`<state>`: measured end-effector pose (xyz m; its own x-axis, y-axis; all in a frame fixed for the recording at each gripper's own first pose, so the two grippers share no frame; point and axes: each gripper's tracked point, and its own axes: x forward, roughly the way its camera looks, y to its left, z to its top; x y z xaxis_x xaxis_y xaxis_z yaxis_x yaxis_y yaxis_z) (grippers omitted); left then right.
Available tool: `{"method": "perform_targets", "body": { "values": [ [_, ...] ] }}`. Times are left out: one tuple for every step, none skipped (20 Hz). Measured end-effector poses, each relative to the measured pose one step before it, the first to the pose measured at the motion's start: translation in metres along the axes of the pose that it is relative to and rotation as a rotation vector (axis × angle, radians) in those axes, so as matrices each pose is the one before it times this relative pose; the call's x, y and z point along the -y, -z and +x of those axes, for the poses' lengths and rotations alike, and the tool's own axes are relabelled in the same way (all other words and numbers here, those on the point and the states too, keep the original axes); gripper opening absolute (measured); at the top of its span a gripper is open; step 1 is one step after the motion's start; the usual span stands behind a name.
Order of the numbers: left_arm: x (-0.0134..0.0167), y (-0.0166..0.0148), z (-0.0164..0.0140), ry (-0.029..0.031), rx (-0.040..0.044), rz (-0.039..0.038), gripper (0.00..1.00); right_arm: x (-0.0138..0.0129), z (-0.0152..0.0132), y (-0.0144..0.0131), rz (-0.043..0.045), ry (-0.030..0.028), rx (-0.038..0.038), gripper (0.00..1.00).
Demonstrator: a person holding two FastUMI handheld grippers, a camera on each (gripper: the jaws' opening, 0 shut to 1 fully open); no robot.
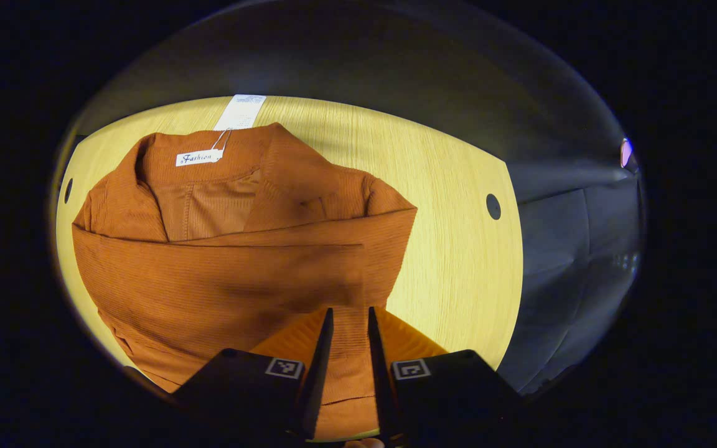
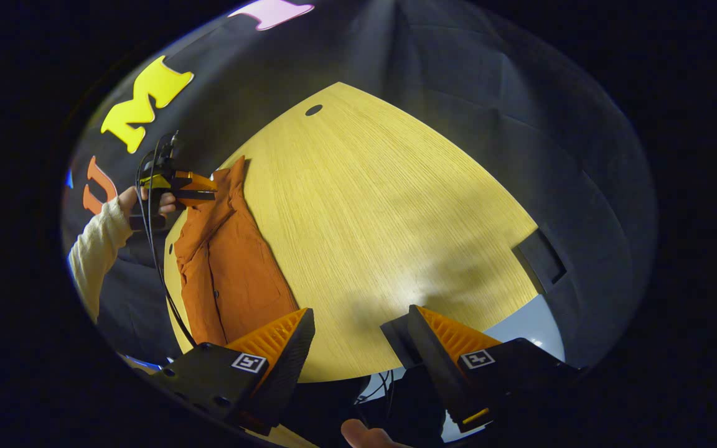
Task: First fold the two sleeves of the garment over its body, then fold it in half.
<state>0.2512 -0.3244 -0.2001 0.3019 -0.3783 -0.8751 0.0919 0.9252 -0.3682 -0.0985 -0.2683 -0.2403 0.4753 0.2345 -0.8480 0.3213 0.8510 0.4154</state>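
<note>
A: On the wooden surface (image 1: 458, 249), the rust-orange garment (image 1: 240, 249) is lying collar-away in the left gripper view, a white label at the neck, one sleeve (image 1: 309, 233) already lying across the chest.

B: Left gripper (image 1: 350, 323)?

A: Fingers nearly together, with ribbed orange cloth running between them. Reading it as clamped on a fold of the garment at the near edge, likely the other sleeve or the hem; cannot tell which.

B: Right gripper (image 2: 358, 336)?

A: Fingers wide apart, holding nothing, hovering over bare surface near the front edge. In the right gripper view the garment (image 2: 228, 261) is sitting well off to the side, with a hand (image 2: 131, 202) in a cream sleeve (image 2: 94, 249) holding the other gripper at its far end.

B: Step in hand?

A: Judging it as the sleeve fold being carried over the body. Doing it well is meaning keeping the pinch firm, lifting only enough to clear the cloth, carrying straight across, laying flat without dragging the body. Right gripper should be coming over to pin the garment.
</note>
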Motion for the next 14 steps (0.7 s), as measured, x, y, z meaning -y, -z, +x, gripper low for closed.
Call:
{"method": "perform_targets", "body": {
  "values": [
    [0.00362, 0.00103, -0.00299, 0.00749, 0.00733, -0.00731, 0.31, -0.00010, 0.00050, -0.00085, 0.00276, -0.00383, 0.00039, 0.97],
    [0.00328, -0.00097, -0.00382, 0.01469, 0.01593, -0.00754, 0.46, 0.00031, 0.00085, -0.00134, -0.00660, -0.00146, 0.00417, 0.97],
    [0.00303, -0.00094, -0.00573, 0.01304, 0.01939, -0.00543, 0.64, -0.00129, 0.00050, -0.00267, -0.01216, -0.00155, 0.00176, 0.97],
    [-0.00117, -0.00047, -0.00557, 0.00189, 0.01596, -0.00564, 0.82, -0.00321, 0.00051, -0.00219, -0.01315, -0.00637, 0.00265, 0.96],
    [0.00240, -0.00001, -0.00657, 0.01176, 0.00712, -0.00345, 1.00, -0.00440, 0.00117, -0.00290, -0.01374, -0.00596, 0.00243, 0.96],
    [-0.00094, 0.00386, -0.00942, 0.00769, 0.00012, -0.00231, 0.99, -0.00551, 0.00148, -0.00362, -0.01295, -0.00681, 0.00248, 0.96],
    [-0.00633, 0.00465, -0.01034, -0.00687, -0.00226, -0.00376, 0.98, -0.00679, 0.00247, -0.00355, -0.01352, -0.00873, 0.00019, 0.96],
    [-0.00435, 0.00495, -0.00904, 0.00659, -0.00448, -0.00076, 0.99, -0.00790, 0.00284, -0.00367, -0.01551, -0.01039, -0.00069, 0.96],
    [-0.00585, 0.00557, -0.01184, 0.00663, 0.00177, -0.00243, 0.99, -0.00797, 0.00281, -0.00399, -0.01960, -0.00964, -0.00128, 0.96],
    [-0.00749, 0.00611, -0.01285, 0.00807, 0.01016, -0.00169, 0.99, -0.00769, 0.00339, -0.00290, -0.02273, -0.00736, -0.00278, 0.96],
    [-0.00828, 0.00521, -0.01443, 0.00703, 0.01383, -0.00147, 0.99, -0.00861, 0.00380, -0.00293, -0.02422, -0.00660, -0.00487, 0.96],
    [-0.01337, 0.00849, -0.01603, -0.01073, 0.00682, -0.00480, 0.99, -0.00835, 0.00523, -0.00128, -0.02372, -0.00575, -0.00510, 0.96],
    [-0.01382, 0.00652, -0.01637, -0.00958, 0.02591, 0.00253, 0.99, -0.00888, 0.00553, -0.00084, -0.02380, -0.00856, -0.00526, 0.96],
    [-0.01271, 0.00720, -0.01608, -0.00217, 0.02948, -0.00103, 0.99, -0.00793, 0.00664, 0.00083, -0.02241, -0.00658, -0.00803, 0.96]
  ]
}}
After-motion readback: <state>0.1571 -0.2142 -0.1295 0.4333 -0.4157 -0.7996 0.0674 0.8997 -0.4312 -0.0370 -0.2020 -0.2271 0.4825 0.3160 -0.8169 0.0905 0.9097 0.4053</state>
